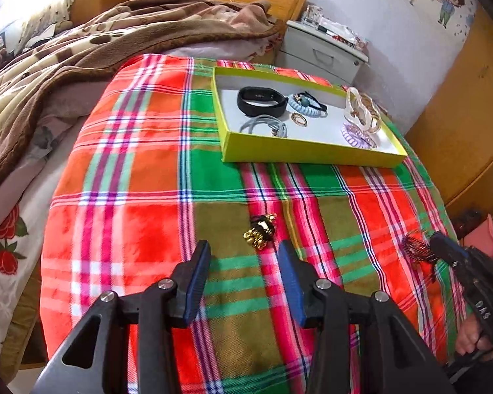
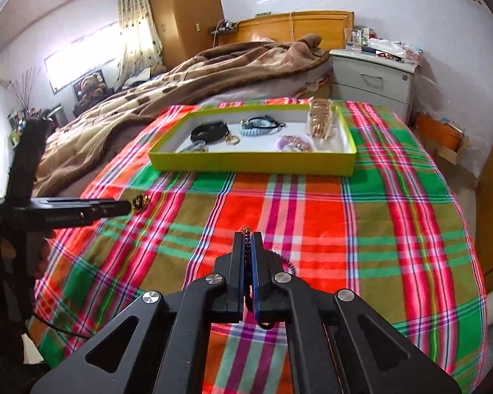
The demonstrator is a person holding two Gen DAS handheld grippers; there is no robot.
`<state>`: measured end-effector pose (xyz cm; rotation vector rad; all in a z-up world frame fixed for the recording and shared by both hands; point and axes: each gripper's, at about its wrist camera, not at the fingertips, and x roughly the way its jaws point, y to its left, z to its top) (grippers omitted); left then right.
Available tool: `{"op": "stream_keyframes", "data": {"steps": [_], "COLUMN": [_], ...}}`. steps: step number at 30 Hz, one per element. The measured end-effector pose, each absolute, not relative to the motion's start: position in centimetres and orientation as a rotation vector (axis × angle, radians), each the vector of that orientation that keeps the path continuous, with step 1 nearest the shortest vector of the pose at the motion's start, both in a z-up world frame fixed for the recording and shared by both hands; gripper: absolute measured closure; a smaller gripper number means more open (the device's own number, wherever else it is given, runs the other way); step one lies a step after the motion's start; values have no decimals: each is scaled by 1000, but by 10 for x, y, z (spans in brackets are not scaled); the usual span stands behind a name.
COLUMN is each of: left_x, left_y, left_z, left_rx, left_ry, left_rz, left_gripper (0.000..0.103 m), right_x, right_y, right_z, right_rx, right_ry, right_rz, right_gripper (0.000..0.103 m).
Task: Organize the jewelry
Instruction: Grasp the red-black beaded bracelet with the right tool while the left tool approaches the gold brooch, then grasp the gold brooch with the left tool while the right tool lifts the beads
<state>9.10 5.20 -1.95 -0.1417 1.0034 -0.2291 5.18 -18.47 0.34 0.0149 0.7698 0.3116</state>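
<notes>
A: What is seen at the left?
B: The left claw (image 1: 243, 272) is held wide open, nothing gripped; a black-and-gold clustered trinket (image 1: 261, 230) lies on the red-green plaid cloth (image 1: 148, 197) just beyond it.

A: And rightward?
B: The yellow-green shallow cardboard tray (image 1: 312, 157) of bands sits farther back; the right claw (image 2: 245, 246) is clamped on a dark beaded string (image 2: 246, 256).

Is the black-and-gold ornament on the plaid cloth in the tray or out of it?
Out: the black-and-gold ornament lies on the plaid cloth, short of the yellow-green tray.
</notes>
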Motion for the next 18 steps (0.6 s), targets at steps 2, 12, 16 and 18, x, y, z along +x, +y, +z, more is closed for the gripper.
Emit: {"op": "stream_keyframes", "data": {"steps": [2, 12, 16, 18], "left_x": [94, 104, 106, 107], "left_y": [48, 31, 30, 30], "left_z": [-21, -26, -26, -26], "left_rx": [-128, -25, -16, -7], "left_ry": [1008, 1006, 999, 998], "left_rz": [-231, -202, -197, -191], "left_gripper": [57, 58, 60, 66], "right_x": [52, 56, 57, 58], "right_y": [-189, -206, -207, -207], "right_z": [5, 15, 15, 14], "right_rx": [27, 81, 91, 93], "right_ry": [763, 730, 726, 727], "right_rz": [307, 283, 277, 278], "right_gripper": [100, 100, 100, 100]}}
